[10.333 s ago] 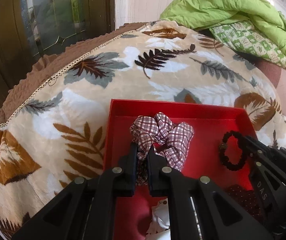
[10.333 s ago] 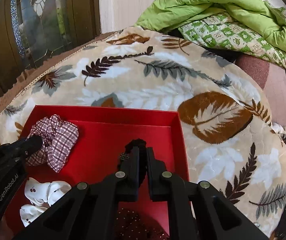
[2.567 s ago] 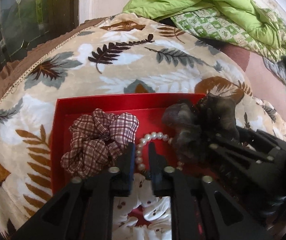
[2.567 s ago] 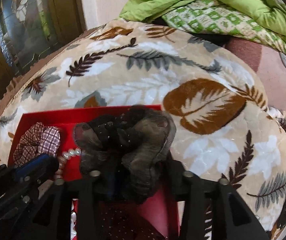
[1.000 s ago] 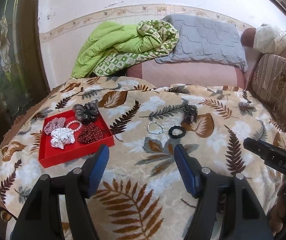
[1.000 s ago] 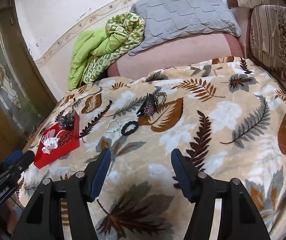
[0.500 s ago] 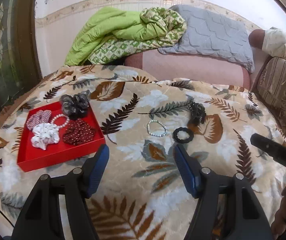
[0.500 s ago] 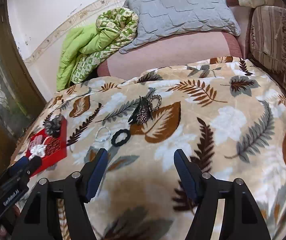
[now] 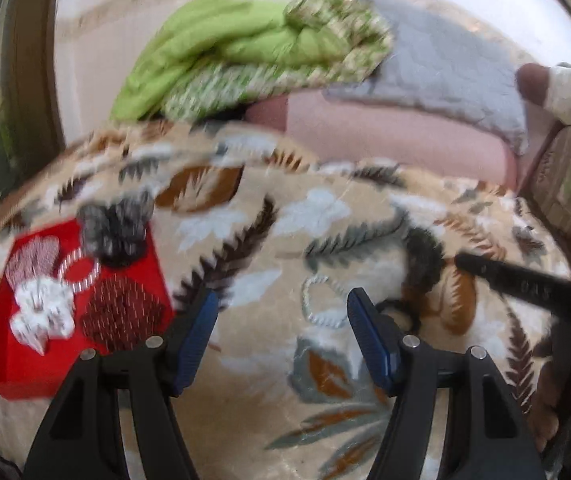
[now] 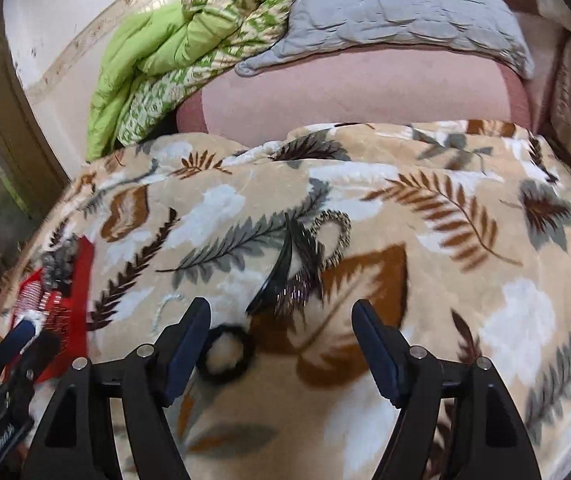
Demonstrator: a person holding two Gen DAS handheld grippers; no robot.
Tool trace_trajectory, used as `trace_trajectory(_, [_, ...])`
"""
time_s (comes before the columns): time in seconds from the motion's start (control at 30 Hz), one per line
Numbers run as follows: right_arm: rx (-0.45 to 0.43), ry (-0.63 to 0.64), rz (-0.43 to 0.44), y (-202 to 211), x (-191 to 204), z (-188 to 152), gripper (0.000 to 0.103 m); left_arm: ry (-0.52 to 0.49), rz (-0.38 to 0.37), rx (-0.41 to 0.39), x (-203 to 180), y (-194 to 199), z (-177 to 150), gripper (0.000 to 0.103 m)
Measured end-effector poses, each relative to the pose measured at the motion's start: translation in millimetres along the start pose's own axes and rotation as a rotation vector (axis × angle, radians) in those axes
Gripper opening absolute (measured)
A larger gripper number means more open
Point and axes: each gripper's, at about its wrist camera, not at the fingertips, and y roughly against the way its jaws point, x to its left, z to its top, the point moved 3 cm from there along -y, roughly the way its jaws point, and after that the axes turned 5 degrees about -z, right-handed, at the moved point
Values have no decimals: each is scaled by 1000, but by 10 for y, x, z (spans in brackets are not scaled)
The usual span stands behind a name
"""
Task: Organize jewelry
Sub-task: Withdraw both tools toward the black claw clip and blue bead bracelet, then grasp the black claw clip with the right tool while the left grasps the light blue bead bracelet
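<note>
A red tray (image 9: 5, 376) lies on the leaf-print blanket at the left and holds a plaid scrunchie (image 9: 31, 258), a white scrunchie (image 9: 43, 314), a pearl bracelet (image 9: 79, 270), a dark red scrunchie (image 9: 121, 312) and a grey-black scrunchie (image 9: 115, 226). On the blanket lie a pearl bracelet (image 9: 319, 300), a black hair tie (image 10: 223, 354) and a dark pile of clips and a bangle (image 10: 301, 264). My left gripper (image 9: 281, 320) is open and empty above the blanket. My right gripper (image 10: 281, 336) is open and empty, just short of the clip pile.
The leaf-print blanket (image 10: 485, 280) covers the bed. A green quilt (image 10: 173, 52), a grey pillow (image 10: 385, 4) and a pink cushion (image 10: 345, 88) lie behind. A wooden door frame (image 9: 33, 80) stands at the left. The tray also shows in the right wrist view (image 10: 77, 288).
Both grippers pulled back from the tray after leaving the scrunchies there. Over the last second they moved forward and lower toward the loose items on the blanket, jaws open.
</note>
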Motion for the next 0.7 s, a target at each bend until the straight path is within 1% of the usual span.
trace_trajectory(0.07, [10,13,-10,-176,24,85,77,24,-20,41,53,-77,-14,66])
trace_trajectory(0.17, [45,5,-50,-497,20,202,76,36,-23,55,91,-122,-33,66])
trace_trajectory(0.23, [63,4,-61,-626,27,212,68,41,-26,69,93,-176,-62,66])
trace_trajectory(0.27, [66,3,-74,-675,27,210,66,39,-26,74,87,-205,-79,66])
trace_trajectory(0.3, [67,-1,-80,-719,18,202,61,35,-24,77,77,-224,-91,66])
trace_trajectory(0.33, [71,-1,-82,-754,9,190,55,26,-20,83,59,-252,-119,66])
trace_trajectory(0.37, [76,2,-84,-795,-2,169,51,22,-20,87,55,-277,-133,66])
trace_trajectory(0.4, [78,0,-77,-818,-18,153,45,20,-20,90,54,-296,-143,66])
trace_trajectory(0.47, [80,-2,-79,-833,-37,124,39,20,-30,98,45,-349,-150,66])
trace_trajectory(0.5, [79,-3,-74,-832,-33,120,35,27,-40,110,44,-392,-149,66])
trace_trajectory(0.57, [79,-9,-68,-798,-48,103,34,33,-45,109,51,-466,-128,66])
trace_trajectory(0.6, [77,-18,-64,-773,-58,99,33,33,-44,127,44,-539,-107,66])
trace_trajectory(0.63, [75,-30,-57,-739,-78,91,33,35,-61,151,30,-603,-87,65])
trace_trajectory(0.67, [72,-38,-52,-695,-100,77,33,33,-80,163,10,-642,-68,61])
trace_trajectory(0.7, [67,-38,-56,-635,-120,62,33,21,-96,168,-23,-681,-46,61])
